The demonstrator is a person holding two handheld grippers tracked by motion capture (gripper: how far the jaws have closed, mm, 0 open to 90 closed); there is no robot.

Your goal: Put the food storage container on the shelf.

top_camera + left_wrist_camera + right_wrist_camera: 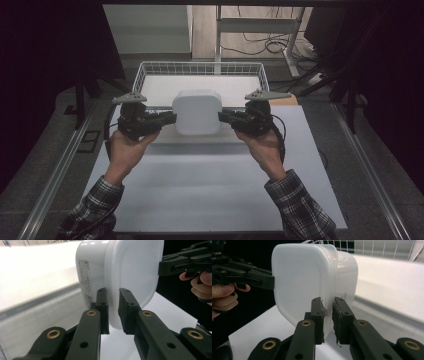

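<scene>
Plaid sleeves [300, 207] come in at the near edge of the high view, and both hands are up over the white table [210, 190], each with a tool pinched onto the same white plastic container [197, 112]. That container hangs in the air between the two hands, clear of the table top, over its far part, just on the near side of the white wire basket [200, 67] that sits at the far edge. On the left, the left tool [167, 119] points inward to the right and has the container's left rim; in the left gripper view its two black jaws stand almost together, with only the thin rim of the lid sandwiched between the pads, and a printed label [85, 277] shows on the tub's side wall. On the right, the right tool [226, 117] points inward to the left and bites the opposite rim; the right gripper view shows its jaws just as narrow, pads pressed on the lip where lid meets tub, the rubber on the pads looking worn and ragged. Each gripper view also catches the other hand and its tool farther off, clamped to the container's far side. Grey three-cornered plates ride on top of both tools, level with the container's top.
</scene>
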